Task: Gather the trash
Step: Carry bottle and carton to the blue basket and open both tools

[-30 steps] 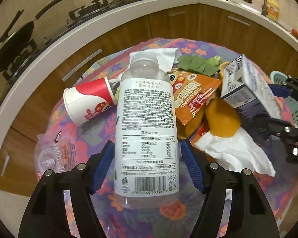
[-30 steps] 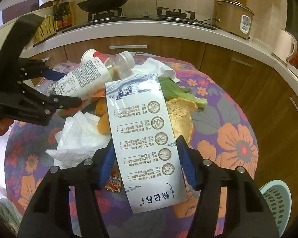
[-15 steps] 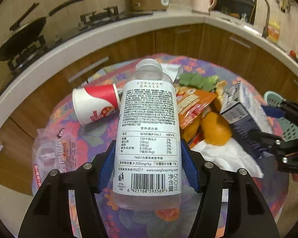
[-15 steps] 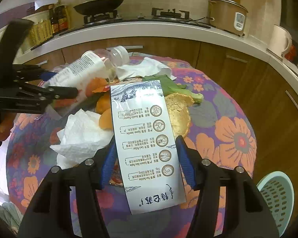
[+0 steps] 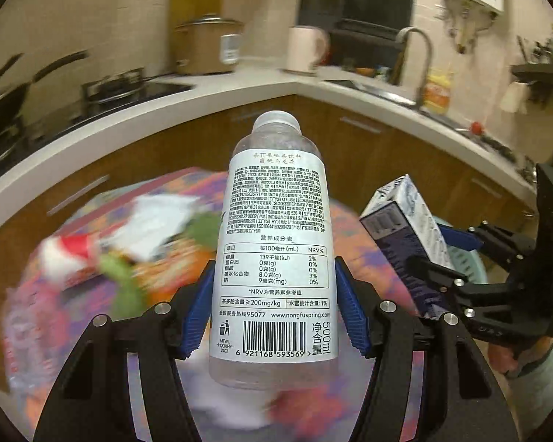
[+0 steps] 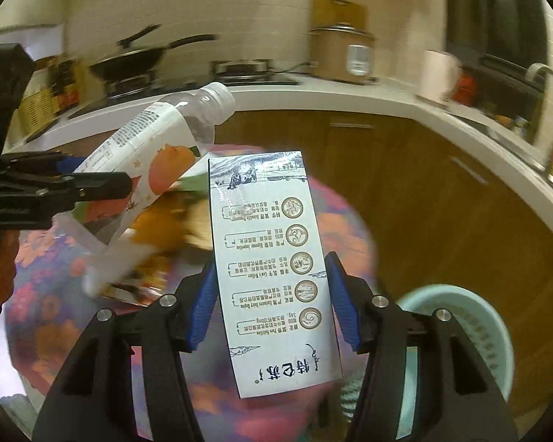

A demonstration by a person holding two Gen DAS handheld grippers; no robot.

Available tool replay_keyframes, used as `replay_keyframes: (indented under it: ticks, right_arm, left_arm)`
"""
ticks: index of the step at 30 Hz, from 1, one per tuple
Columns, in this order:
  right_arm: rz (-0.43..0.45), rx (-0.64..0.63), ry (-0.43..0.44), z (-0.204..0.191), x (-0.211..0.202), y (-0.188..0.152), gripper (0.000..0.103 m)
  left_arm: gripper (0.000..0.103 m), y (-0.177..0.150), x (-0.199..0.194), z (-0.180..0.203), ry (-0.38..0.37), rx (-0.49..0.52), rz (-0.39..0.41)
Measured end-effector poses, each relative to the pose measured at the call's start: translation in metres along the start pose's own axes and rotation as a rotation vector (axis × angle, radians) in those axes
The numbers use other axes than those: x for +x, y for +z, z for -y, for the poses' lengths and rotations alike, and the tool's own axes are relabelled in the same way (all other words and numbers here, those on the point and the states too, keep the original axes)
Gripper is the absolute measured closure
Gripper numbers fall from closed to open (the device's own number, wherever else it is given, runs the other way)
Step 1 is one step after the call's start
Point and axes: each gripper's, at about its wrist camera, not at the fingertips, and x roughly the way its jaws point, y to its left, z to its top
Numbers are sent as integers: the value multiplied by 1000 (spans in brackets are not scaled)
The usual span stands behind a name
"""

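Note:
My left gripper (image 5: 274, 309) is shut on a clear plastic bottle (image 5: 276, 228) with a white label, held up above the table, cap pointing away. It also shows in the right wrist view (image 6: 155, 154). My right gripper (image 6: 271, 302) is shut on a white and dark blue milk carton (image 6: 269, 258), lifted off the table. The carton also shows in the left wrist view (image 5: 402, 221), to the right of the bottle. More trash lies blurred on the flowered tablecloth (image 5: 188, 191): a red and white paper cup (image 5: 66, 254), white tissue (image 5: 155, 221) and green leaves (image 5: 202, 228).
A light green basket (image 6: 461, 324) stands on the floor to the right of the table. A white counter (image 5: 202, 99) curves behind, with a stove, a pan, a rice cooker (image 5: 206, 48), a kettle (image 5: 306, 49) and a sink tap (image 5: 416, 48). Wooden cupboards stand below.
Both grippers have risen and tilted up with the bottle and the carton. The table has dropped lower in both views and the basket has come into the right view.

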Motion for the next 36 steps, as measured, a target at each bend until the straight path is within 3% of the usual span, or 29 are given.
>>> replay_keyframes:
  ticks: [5,9,15,23,36]
  right_arm:
    - [6,124,-113,74,-19,-15,50]
    - [-30,227,-205,132,-24,-39,50]
    - [-136,395,-260,194,-6,-84,50]
    - [-274,515,-293,226,27,-125,50]
    - [-324,547,-318,235,29,-142,49]
  left_arm:
    - [44,16,45,83,-102,72,-9]
    - [44,25,88,132,-178,49,-59]
    - [44,14,146,201,-193,112,-147]
    - [44,-6,201,211,-197,51,-259]
    - [42,-11,222,216,-213,36,-302]
